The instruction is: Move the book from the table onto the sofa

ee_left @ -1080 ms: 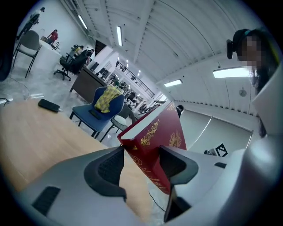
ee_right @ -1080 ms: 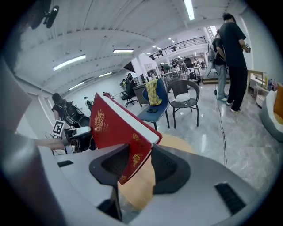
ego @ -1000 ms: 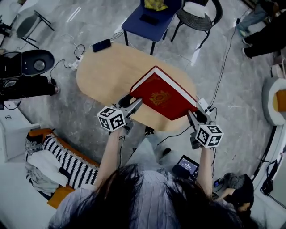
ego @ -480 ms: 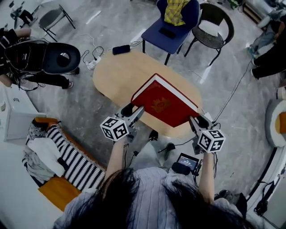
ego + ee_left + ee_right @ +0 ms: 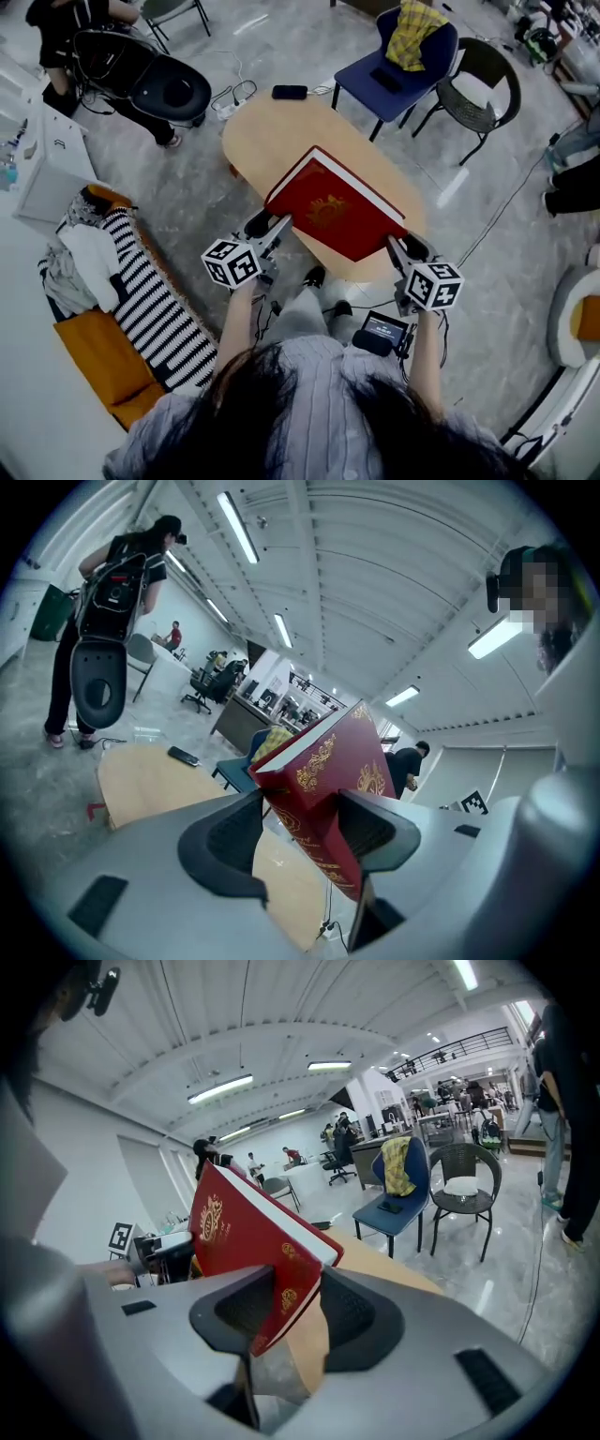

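A thick red book (image 5: pixel 336 214) with gold ornaments hangs lifted above the oval wooden table (image 5: pixel 272 131), held at two near corners. My left gripper (image 5: pixel 274 228) is shut on its left corner, and the book (image 5: pixel 330 782) fills the gap between those jaws. My right gripper (image 5: pixel 397 247) is shut on the right corner, where the book (image 5: pixel 251 1241) is pinched between the pads. The sofa (image 5: pixel 131 319), with a striped cloth and an orange cushion, lies at the lower left in the head view.
A blue chair (image 5: pixel 389 70) with a yellow cloth and a black wicker chair (image 5: pixel 483 94) stand beyond the table. A phone (image 5: pixel 289 92) lies at the table's far end. A black office chair (image 5: pixel 173 89) stands at upper left. Cables and a device (image 5: pixel 380 330) lie on the floor near my feet.
Both grippers have raised the book off the table and carried it toward the sofa side. The head view has swung, so the sofa shows more fully at lower left.
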The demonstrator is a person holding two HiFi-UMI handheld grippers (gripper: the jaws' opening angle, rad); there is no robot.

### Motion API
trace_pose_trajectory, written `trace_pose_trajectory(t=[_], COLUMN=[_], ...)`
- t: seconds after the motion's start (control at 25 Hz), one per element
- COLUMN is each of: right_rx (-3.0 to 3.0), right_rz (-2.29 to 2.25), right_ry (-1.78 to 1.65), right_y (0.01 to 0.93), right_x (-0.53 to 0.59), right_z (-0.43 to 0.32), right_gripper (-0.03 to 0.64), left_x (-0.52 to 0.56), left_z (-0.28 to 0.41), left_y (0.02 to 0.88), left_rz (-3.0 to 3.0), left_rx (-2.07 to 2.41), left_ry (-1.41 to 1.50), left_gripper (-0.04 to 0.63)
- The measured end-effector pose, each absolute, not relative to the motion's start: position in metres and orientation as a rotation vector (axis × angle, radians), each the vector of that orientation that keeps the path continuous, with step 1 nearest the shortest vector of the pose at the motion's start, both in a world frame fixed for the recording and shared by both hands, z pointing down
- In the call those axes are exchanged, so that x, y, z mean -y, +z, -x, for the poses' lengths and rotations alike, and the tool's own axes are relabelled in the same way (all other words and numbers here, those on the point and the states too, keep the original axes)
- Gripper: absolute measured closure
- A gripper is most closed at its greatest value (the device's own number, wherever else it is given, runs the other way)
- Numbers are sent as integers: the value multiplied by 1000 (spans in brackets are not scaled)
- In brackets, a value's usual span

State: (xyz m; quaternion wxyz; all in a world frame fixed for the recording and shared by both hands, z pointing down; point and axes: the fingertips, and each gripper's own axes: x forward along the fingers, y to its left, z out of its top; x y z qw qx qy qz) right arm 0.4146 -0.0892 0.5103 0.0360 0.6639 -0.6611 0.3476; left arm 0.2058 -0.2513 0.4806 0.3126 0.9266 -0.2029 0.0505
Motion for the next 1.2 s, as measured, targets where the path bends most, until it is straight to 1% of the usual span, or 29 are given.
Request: trace_pose_trajectory(t=[0.16,0.4,0.6,0.68,0.8,0.88,1.12,1.2], right_rx=[2100,2215,2304,2336,2383,2412,2501,2522], right_rz=[-1956,-1813,-1661,-1601,-1516,-1455,-1254,-1181], right_ry=[1035,1023,1011,999,974,968,953,944], right_y=[503,502,491,494,505,507,495,494], right_x=[77,53,63,62,53,54,77,83], right_z=[-413,-389,-394,-378,-320,-293,-291,-277], right_gripper=[451,453,453,453,453,453,453,453], left_x=[222,172,152,138,112,102,88,81], left_z=[-193,-155,-148,-128,-66,-37,-32,-18], left_y=[471,465,451,452,461,460,441,439], left_rz=[-2430,-2395,-2345,-2323,-2297,-2279,-2196,-2165], left_rx=[627,799,948,1006,1086,1141,1326,1387], left_ry=[102,15,-5,-15,-43,-59,-110,-129], left_gripper=[336,336,336,336,336,337,336,336])
